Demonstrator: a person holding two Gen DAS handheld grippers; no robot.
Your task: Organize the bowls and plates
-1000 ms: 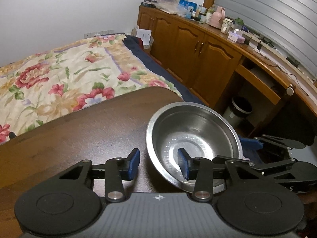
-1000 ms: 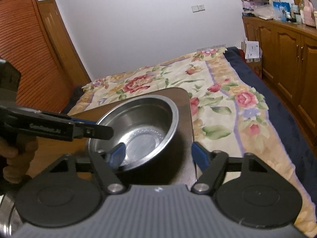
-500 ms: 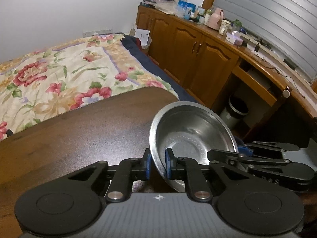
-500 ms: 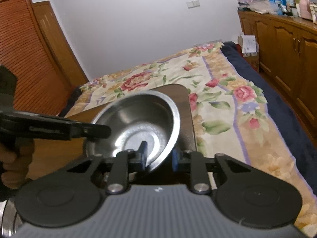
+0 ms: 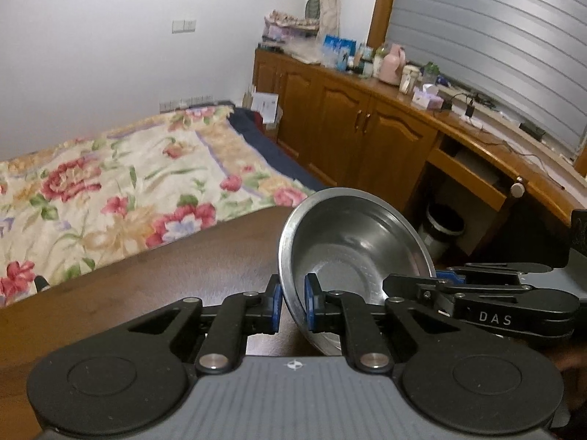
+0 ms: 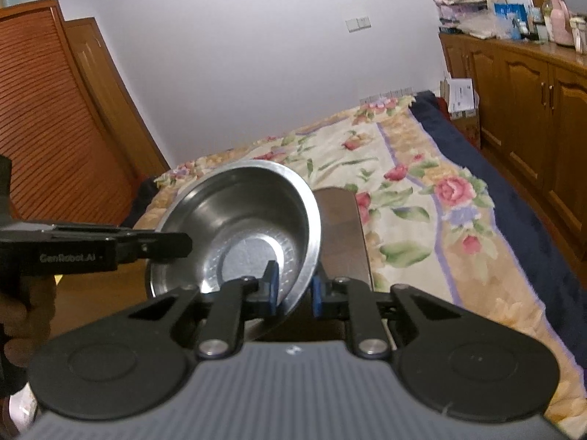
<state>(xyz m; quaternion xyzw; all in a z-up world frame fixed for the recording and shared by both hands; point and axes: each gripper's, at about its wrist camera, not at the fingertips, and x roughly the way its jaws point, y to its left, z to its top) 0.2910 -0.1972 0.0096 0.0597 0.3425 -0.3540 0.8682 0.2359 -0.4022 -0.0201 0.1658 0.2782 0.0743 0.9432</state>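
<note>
Left wrist view: left claw (image 5: 293,302) clamped on near rim of steel bowl (image 5: 352,253), bowl tilted above brown worktop (image 5: 146,286), empty inside. Right claw (image 5: 445,277) enters from right, pinching opposite rim. Waste bin (image 5: 442,229) under desk, seen only here.

Right wrist view: right claw (image 6: 295,288) grips same bowl (image 6: 238,220); hand (image 6: 18,315) on left claw's handle, louvred wardrobe (image 6: 47,117) seen only here.

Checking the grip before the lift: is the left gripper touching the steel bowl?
Touching. In the left wrist view the left gripper has one blue pad on each side of the steel bowl rim, no gap.
</note>
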